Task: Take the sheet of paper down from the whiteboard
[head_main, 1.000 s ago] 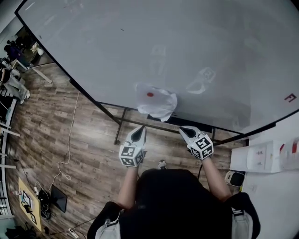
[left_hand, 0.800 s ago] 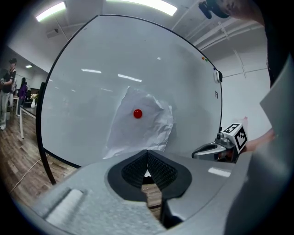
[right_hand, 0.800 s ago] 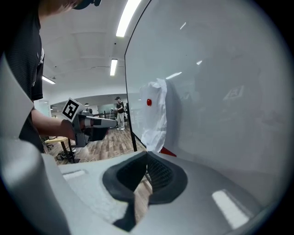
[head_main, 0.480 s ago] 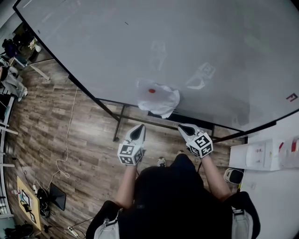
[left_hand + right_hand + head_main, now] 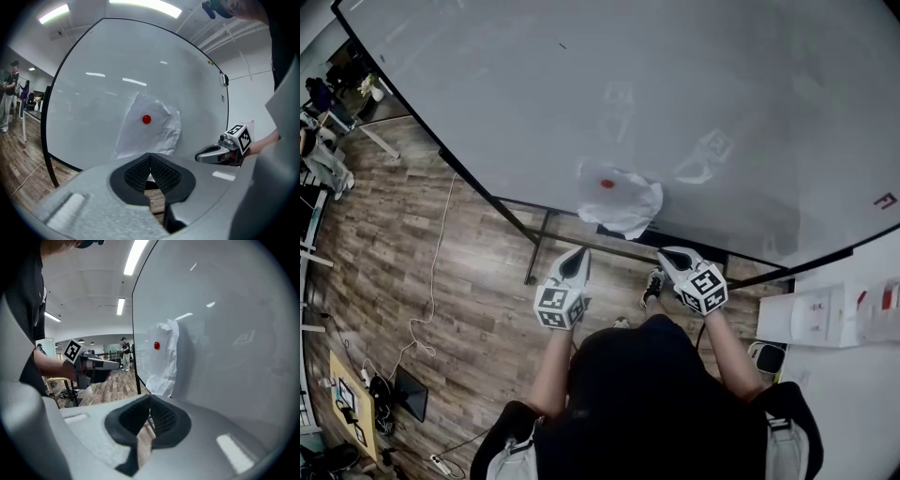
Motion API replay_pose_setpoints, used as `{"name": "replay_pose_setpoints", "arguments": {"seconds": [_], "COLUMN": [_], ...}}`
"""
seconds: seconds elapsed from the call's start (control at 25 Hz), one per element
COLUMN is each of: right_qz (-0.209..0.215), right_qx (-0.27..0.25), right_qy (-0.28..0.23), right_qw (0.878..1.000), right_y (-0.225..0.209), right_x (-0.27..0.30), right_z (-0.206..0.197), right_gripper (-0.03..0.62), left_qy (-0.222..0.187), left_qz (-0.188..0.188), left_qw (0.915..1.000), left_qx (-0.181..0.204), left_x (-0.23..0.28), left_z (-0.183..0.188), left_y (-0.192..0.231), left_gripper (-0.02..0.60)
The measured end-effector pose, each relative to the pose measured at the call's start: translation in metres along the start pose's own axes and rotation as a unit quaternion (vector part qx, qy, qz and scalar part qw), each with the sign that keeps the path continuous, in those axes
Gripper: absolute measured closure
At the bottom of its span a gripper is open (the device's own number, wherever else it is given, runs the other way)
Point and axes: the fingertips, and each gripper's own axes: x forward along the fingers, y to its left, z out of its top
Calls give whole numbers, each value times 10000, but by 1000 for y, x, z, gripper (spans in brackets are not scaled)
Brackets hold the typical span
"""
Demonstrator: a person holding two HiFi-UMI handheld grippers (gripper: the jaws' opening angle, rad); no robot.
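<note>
Head cam: overhead, steeply down. Cams on left hand-held gripper (image 5: 577, 259) and right hand-held gripper (image 5: 671, 257): near, facing the whiteboard (image 5: 694, 84). All three share the paper (image 5: 619, 199).

Left gripper (image 5: 576, 265) and right gripper (image 5: 676, 262) point forward, jaws together.

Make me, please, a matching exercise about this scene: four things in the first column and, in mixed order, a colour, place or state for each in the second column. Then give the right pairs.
Column one
1. sheet of paper
2. magnet
3. left gripper
4. floor

Column two
A. brown wooden planks
B. jaws together, nothing between them
C. white and crumpled, hanging on the whiteboard
D. small, red and round, on the upper part of the paper

Right pairs: 1-C, 2-D, 3-B, 4-A.
</note>
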Motion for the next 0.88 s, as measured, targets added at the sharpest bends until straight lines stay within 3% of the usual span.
{"name": "replay_pose_setpoints", "arguments": {"seconds": [0.28,0.56,0.88], "right_qz": [-3,0,17], "right_qx": [-56,-39,-130], "right_qy": [-126,-178,-309], "right_qw": [9999,9998,9994], "right_y": [-6,-17,-30], "right_x": [4,13,23], "right_z": [17,20,38], "right_gripper": [589,589,589], "left_qy": [-26,113,77], "left_qz": [-50,40,67], "left_qw": [10000,9998,9999], "left_qx": [75,-139,-77], "left_x": [3,-1,11], "left_z": [7,-16,-5], "left_y": [-4,-5,2], "left_gripper": [571,571,571]}}
